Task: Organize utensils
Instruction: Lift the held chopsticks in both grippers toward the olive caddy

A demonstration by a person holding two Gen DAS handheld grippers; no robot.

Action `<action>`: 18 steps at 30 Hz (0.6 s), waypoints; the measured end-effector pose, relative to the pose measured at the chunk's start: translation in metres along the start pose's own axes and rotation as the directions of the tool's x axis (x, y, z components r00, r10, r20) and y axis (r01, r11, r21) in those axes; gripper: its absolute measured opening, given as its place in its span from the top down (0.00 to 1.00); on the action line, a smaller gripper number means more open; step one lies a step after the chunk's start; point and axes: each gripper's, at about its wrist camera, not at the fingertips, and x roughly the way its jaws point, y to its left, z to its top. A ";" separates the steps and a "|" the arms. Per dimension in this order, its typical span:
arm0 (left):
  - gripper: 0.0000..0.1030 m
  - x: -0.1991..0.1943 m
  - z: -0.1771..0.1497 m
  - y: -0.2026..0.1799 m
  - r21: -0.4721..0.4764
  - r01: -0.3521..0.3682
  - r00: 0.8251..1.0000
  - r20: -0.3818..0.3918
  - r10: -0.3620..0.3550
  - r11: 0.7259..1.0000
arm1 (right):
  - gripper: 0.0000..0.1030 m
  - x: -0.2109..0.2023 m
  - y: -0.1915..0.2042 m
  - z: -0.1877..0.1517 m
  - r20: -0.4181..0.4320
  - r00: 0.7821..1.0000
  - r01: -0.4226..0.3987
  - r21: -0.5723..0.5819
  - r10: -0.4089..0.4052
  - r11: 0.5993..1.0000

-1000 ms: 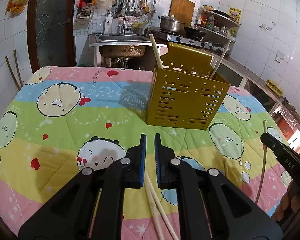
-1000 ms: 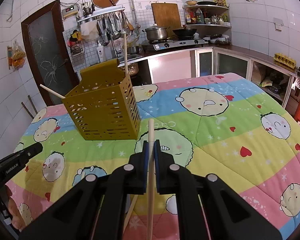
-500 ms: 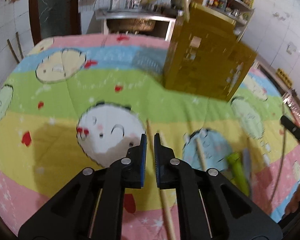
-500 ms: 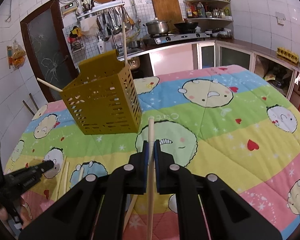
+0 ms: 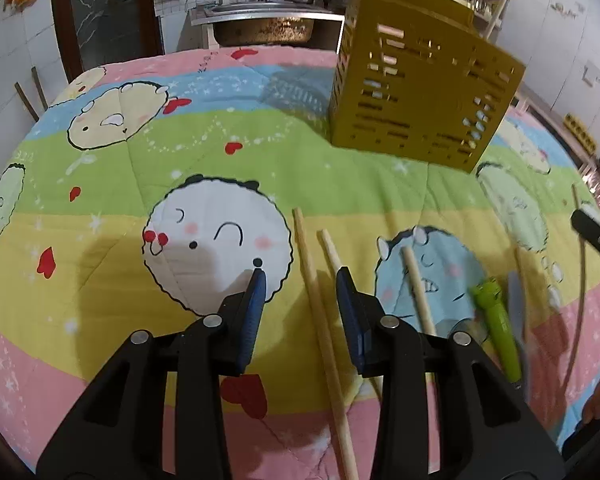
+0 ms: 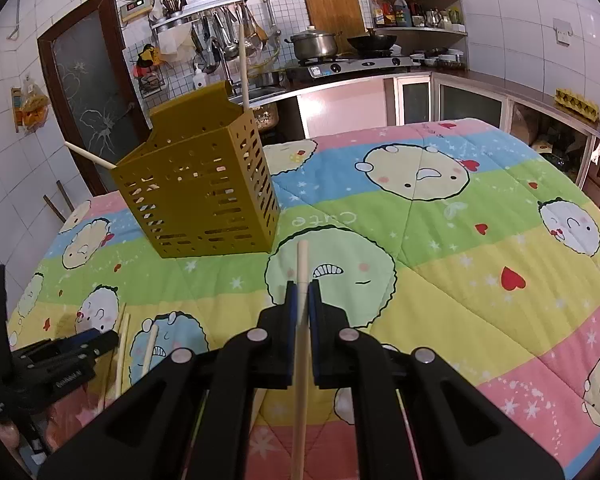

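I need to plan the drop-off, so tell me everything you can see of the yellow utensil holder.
The utensil holder is a mustard-yellow box, plastic by its look, with walls pierced by rows of slots and round holes and a taller back panel. It stands upright on the cartoon quilt, apart from both tongs. Two wooden chopsticks already poke out of its open top, one leaning far sideways.

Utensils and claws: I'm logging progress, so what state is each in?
Left claw: jaws opening, astride a flat chopstick, not gripping.
Right claw: shut on a chopstick.
Holder: upright, two chopsticks inside.
Green-handled tool: flat on the quilt.
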 end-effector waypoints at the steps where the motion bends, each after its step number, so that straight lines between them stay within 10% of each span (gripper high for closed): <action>1: 0.68 0.002 -0.001 -0.002 0.007 -0.010 1.000 -0.001 0.010 1.000 | 0.94 0.001 0.000 0.000 -0.001 1.000 -0.001 0.000 0.001 1.000; 4: 0.68 0.006 0.001 -0.005 0.006 -0.014 1.000 -0.003 0.014 1.000 | 0.94 0.002 0.003 -0.002 -0.006 1.000 0.000 -0.007 0.000 1.000; 8: 0.93 0.013 0.011 -0.008 0.001 0.002 1.000 -0.029 -0.002 1.000 | 0.94 0.001 0.008 -0.002 -0.001 1.000 0.004 -0.020 -0.004 1.000; 18: 0.96 0.000 0.012 -0.005 -0.018 0.050 0.999 0.007 -0.050 0.999 | 0.94 -0.014 0.012 0.002 0.032 0.999 0.009 -0.035 -0.008 0.999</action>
